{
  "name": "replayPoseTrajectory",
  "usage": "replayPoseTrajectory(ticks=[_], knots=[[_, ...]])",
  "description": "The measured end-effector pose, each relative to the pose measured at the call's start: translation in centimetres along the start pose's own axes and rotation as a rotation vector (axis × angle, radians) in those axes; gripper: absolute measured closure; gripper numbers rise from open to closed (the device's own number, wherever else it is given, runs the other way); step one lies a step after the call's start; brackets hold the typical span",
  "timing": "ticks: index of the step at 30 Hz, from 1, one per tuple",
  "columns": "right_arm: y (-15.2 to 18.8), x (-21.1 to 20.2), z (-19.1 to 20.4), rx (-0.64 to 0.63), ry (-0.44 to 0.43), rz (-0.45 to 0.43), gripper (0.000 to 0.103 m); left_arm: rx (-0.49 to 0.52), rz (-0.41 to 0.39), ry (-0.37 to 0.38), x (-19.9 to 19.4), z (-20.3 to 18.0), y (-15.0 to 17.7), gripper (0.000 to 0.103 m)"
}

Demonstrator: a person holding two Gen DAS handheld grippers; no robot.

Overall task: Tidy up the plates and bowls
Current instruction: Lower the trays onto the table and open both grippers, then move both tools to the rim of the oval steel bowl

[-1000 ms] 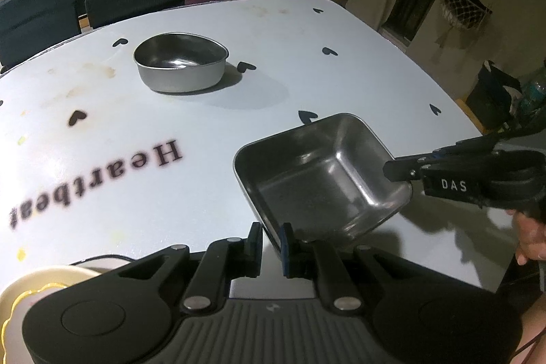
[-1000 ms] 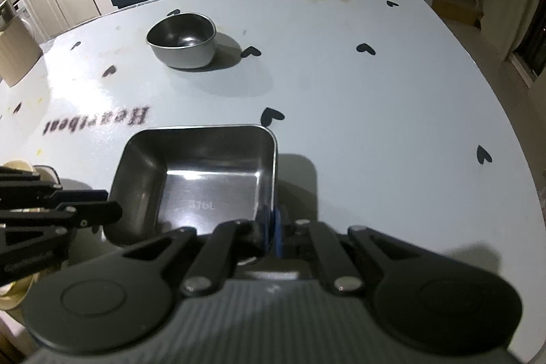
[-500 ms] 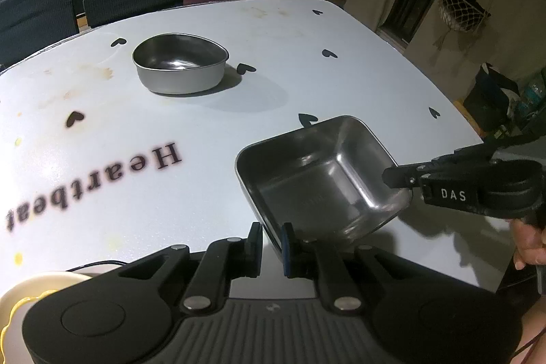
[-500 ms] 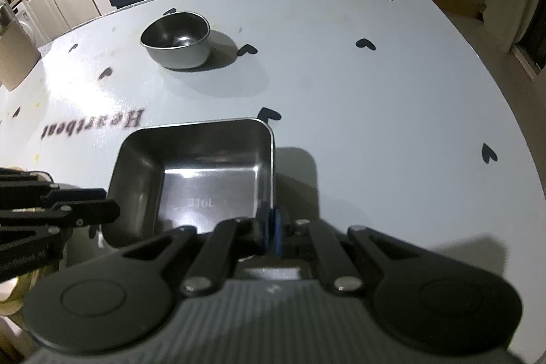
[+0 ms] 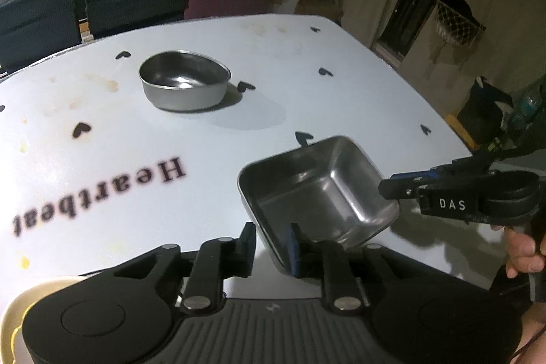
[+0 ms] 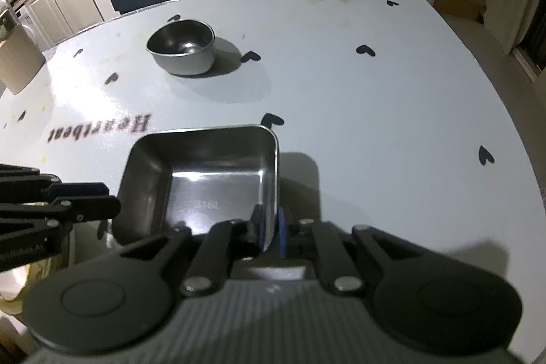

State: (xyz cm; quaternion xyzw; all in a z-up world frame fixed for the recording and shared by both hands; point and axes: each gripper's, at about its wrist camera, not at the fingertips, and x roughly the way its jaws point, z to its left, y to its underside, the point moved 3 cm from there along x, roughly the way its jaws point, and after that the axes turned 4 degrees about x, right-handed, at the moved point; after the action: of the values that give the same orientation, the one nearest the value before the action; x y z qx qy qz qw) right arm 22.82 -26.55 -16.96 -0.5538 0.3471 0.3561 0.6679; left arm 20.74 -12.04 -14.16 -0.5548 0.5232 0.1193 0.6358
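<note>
A square steel dish (image 5: 319, 193) is seen at lower centre of both views, raised off the white worktop (image 5: 239, 132) with its shadow cast beneath; nothing is held inside it, only a stamped mark on its floor, too blurred to be read; its right-hand wall is pinched by the right claw (image 6: 269, 229), whose jaws are drawn narrow on the rim; the left claw (image 5: 269, 243) is set with a moderate gap, one finger outside the dish's near corner and the blue pad inside, though contact cannot be judged; a heart-shaped steel bowl (image 5: 184, 89), likewise holding nothing, is placed at upper centre, well apart from the dish; a cream plate (image 5: 20, 312) is cut off at the lower left corner behind the claw body.
</note>
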Motion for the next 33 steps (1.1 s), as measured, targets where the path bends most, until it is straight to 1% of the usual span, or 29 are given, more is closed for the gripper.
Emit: replayPoseTrajectory(ticks=[1, 3, 7, 8, 9, 10, 12, 13, 15, 16, 21, 22, 23, 24, 26, 28, 30, 33], knots=[[-0.1, -0.2, 0.0, 0.003, 0.0, -0.004, 0.09, -0.002, -0.01, 0.0, -0.3, 0.1, -0.2, 0.074], [-0.3, -0.7, 0.2, 0.012, -0.005, -0.015, 0.087, -0.004, -0.031, -0.004, -1.0, 0.3, -0.4, 0.064], [-0.9, -1.9, 0.8, 0.027, -0.03, -0.057, 0.071, -0.007, -0.076, -0.016, -2.3, 1.1, -1.1, 0.057], [-1.0, -2.2, 0.9, 0.029, -0.033, -0.069, 0.067, -0.01, -0.086, -0.021, -2.6, 1.4, -1.2, 0.054], [-1.2, -2.4, 1.1, 0.033, -0.036, -0.08, 0.064, -0.013, -0.099, -0.029, -2.9, 1.7, -1.4, 0.051], [-1.4, -2.7, 1.3, 0.04, -0.04, -0.092, 0.061, -0.015, -0.114, -0.041, -3.2, 2.0, -1.6, 0.048], [-1.9, -3.1, 1.5, 0.057, -0.045, -0.115, 0.057, -0.017, -0.142, -0.061, -3.7, 2.7, -2.0, 0.038], [-2.2, -3.2, 1.6, 0.068, -0.049, -0.127, 0.054, -0.024, -0.161, -0.07, -4.1, 3.1, -2.2, 0.035], [-2.9, -3.4, 1.8, 0.09, -0.06, -0.154, 0.05, -0.038, -0.195, -0.087, -4.6, 4.0, -2.7, 0.023], [-3.2, -3.4, 1.9, 0.102, -0.069, -0.165, 0.048, -0.043, -0.209, -0.096, -4.8, 4.4, -2.9, 0.022], [-5.0, -3.0, 3.0, 0.164, -0.109, -0.204, 0.037, -0.084, -0.284, -0.173, -5.5, 7.1, -4.3, 0.005], [-5.4, -2.9, 3.4, 0.174, -0.117, -0.208, 0.031, -0.099, -0.294, -0.189, -5.5, 7.7, -4.6, 0.004], [-5.8, -2.7, 3.8, 0.181, -0.124, -0.213, 0.023, -0.111, -0.302, -0.2, -5.4, 8.3, -4.9, 0.003], [-6.1, -2.6, 4.1, 0.185, -0.13, -0.22, 0.02, -0.12, -0.306, -0.206, -5.3, 8.7, -5.2, 0.001], [-7.0, -2.2, 4.8, 0.195, -0.134, -0.241, 0.006, -0.143, -0.314, -0.228, -4.9, 9.7, -5.8, 0.0], [-7.6, -1.9, 5.2, 0.209, -0.136, -0.261, 0.001, -0.16, -0.307, -0.241, -4.3, 10.6, -6.3, 0.0], [-8.5, -1.3, 5.6, 0.236, -0.146, -0.272, 0.001, -0.163, -0.285, -0.23, -3.5, 11.4, -6.9, 0.0], [-9.7, 0.1, 6.0, 0.29, -0.139, -0.272, 0.001, -0.156, -0.272, -0.255, -2.6, 12.0, -7.6, 0.0]])
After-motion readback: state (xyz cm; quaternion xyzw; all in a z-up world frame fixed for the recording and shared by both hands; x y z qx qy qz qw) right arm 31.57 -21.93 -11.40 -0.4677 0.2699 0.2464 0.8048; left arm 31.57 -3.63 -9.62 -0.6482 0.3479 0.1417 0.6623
